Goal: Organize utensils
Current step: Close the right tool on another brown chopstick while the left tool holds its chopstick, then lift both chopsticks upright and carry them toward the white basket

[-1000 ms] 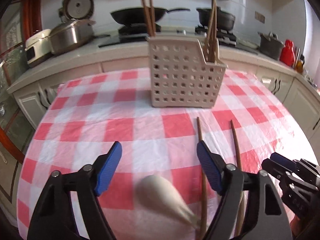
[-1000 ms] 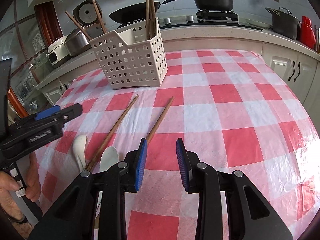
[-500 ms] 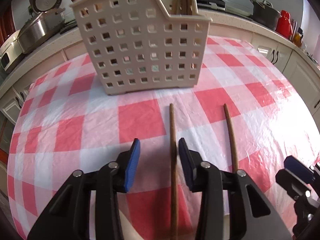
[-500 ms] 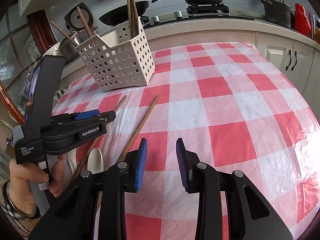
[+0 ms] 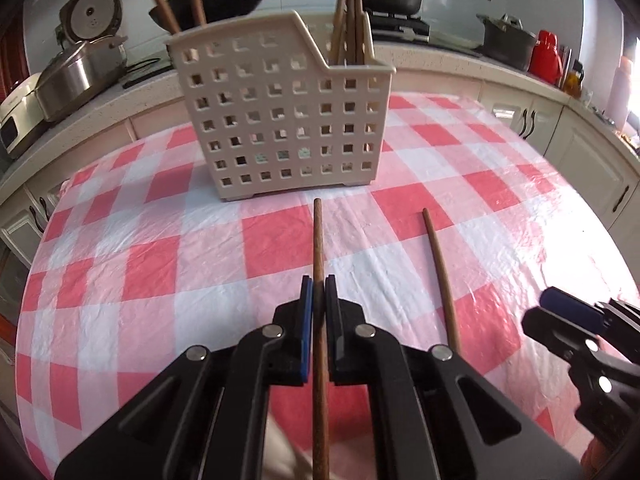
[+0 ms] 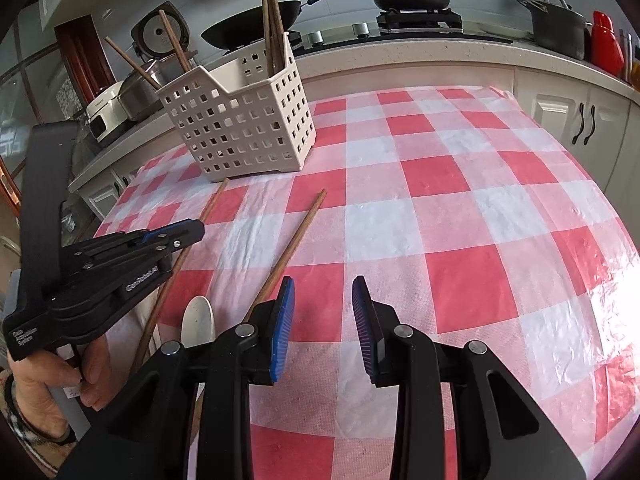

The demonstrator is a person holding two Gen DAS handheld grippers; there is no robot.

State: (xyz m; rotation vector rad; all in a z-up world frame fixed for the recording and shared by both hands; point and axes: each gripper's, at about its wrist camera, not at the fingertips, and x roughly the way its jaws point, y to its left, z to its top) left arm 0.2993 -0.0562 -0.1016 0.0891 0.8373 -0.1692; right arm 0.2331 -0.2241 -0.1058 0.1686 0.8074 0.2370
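My left gripper (image 5: 319,296) is closing, and its blue pads press both sides of a brown chopstick (image 5: 318,240) that lies on the checked cloth and points at the white perforated basket (image 5: 280,120). A second chopstick (image 5: 440,276) lies to its right, free. Several chopsticks stand in the basket. In the right wrist view my right gripper (image 6: 323,312) hovers open over the cloth with nothing between its fingers. The free chopstick (image 6: 296,236) lies just left of it, and beyond that a white spoon (image 6: 198,320). The left gripper (image 6: 188,234) shows there side-on over the held chopstick (image 6: 212,204).
The red-and-white tablecloth (image 6: 460,208) covers a round table, bare to the right. Behind runs a counter (image 6: 400,52) with a wok, pots, a rice cooker and a red bottle. A person's hand (image 6: 48,372) grips the left tool's handle.
The left gripper moved forward from over the spoon to the chopstick, sank, and closed its jaws on it. The right gripper stayed put and kept the same opening.
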